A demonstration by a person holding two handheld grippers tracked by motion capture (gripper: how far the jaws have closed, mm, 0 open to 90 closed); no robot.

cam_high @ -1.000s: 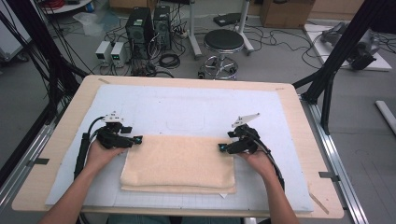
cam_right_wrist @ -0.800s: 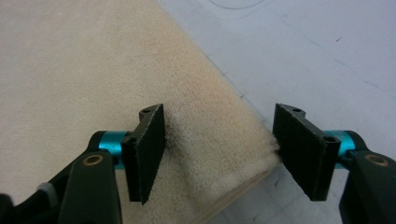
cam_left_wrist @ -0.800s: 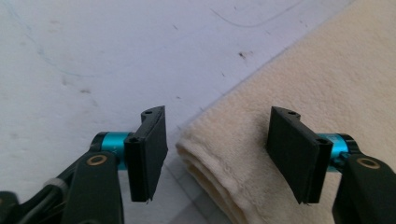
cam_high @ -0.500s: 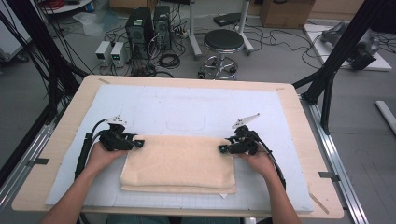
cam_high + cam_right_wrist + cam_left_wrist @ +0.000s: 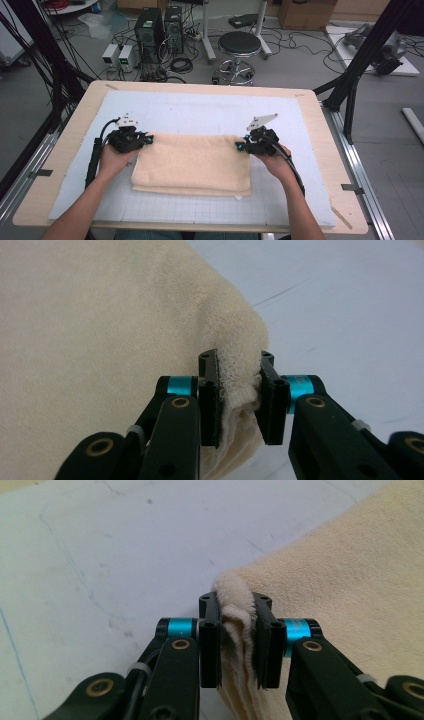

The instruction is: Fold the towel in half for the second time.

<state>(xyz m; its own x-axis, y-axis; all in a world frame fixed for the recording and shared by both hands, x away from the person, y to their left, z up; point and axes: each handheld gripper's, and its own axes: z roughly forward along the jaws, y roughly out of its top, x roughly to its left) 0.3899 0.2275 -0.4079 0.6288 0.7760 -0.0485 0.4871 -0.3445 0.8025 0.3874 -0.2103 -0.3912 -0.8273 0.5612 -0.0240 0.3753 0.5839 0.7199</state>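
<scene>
A folded cream towel (image 5: 192, 162) lies on the pale gridded mat (image 5: 210, 112) in the middle of the table. My left gripper (image 5: 146, 140) is shut on the towel's far left corner, and in the left gripper view the bunched layers of the towel (image 5: 350, 570) sit squeezed between the jaws of the left gripper (image 5: 239, 630). At the far right corner my right gripper (image 5: 241, 145) is shut on the towel (image 5: 100, 330), its cloth pinched in the right gripper (image 5: 240, 390).
The mat covers most of a wooden table (image 5: 320, 125), with bare mat beyond the towel. A round stool (image 5: 240, 45), computer towers (image 5: 157, 25) and cables stand on the floor past the far edge. Black frame posts (image 5: 370, 55) rise at both sides.
Both grippers have drawn toward me with the towel's far edge, folding it over. The towel now lies narrower and thicker.
</scene>
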